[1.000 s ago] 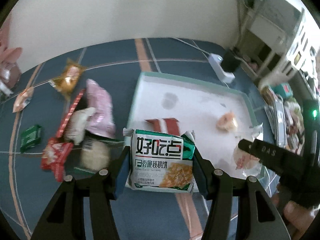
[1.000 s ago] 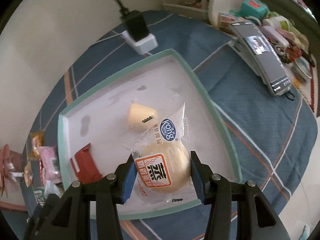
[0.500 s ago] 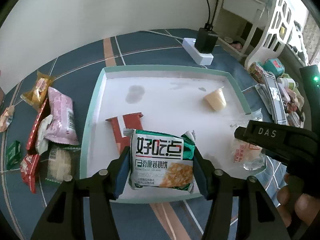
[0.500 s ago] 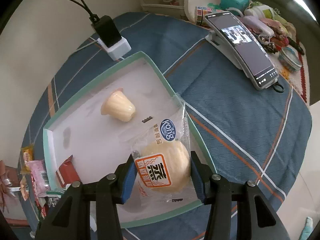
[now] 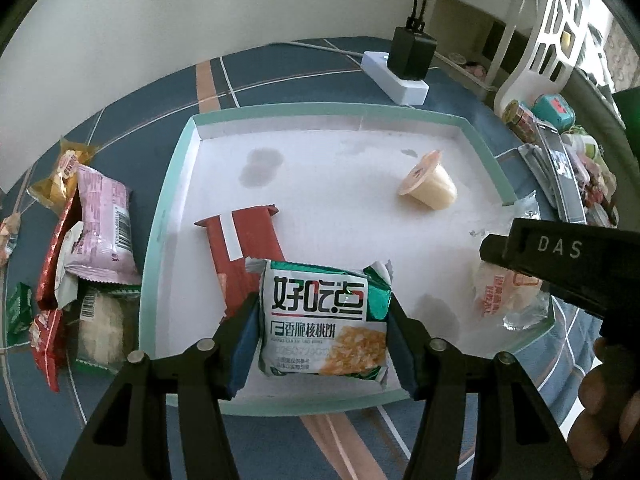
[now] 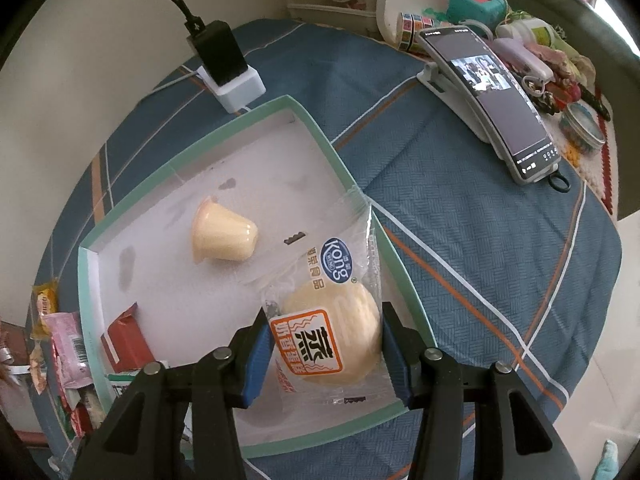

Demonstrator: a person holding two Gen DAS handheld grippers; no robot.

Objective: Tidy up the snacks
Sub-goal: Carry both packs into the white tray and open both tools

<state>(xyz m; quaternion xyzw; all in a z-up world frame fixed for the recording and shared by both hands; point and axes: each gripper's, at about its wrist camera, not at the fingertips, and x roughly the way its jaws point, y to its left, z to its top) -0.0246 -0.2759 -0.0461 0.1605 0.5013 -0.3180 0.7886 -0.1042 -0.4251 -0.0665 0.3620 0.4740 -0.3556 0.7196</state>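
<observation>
Left wrist view: the left gripper [image 5: 322, 322] has its jaws part-open and pressed on the 2 sides of the green-and-white biscuit packet [image 5: 324, 316], holding it. A second ago that packet hung over the blue cloth with only the tray's near corner beyond the fingers; now the tray [image 5: 168, 184] lies squarely beneath and ahead of them, so the packet has been carried over the near rim. Just past the left finger lies the red bar [image 5: 240, 248]; well ahead and to the right lies the jelly cup [image 5: 430, 186]. The loose snacks [image 5: 96, 224] remain outside, left of the fingers. The packet seems ready to be set down.

Right wrist view: the right gripper [image 6: 326, 350] clamps the clear-wrapped steamed cake [image 6: 332, 336] between its 2 blue pads, jaws about half open. The cake hangs over the tray's near right corner, much as it did a second ago, though the view has swung. Both items look about due for release inside the tray.
</observation>
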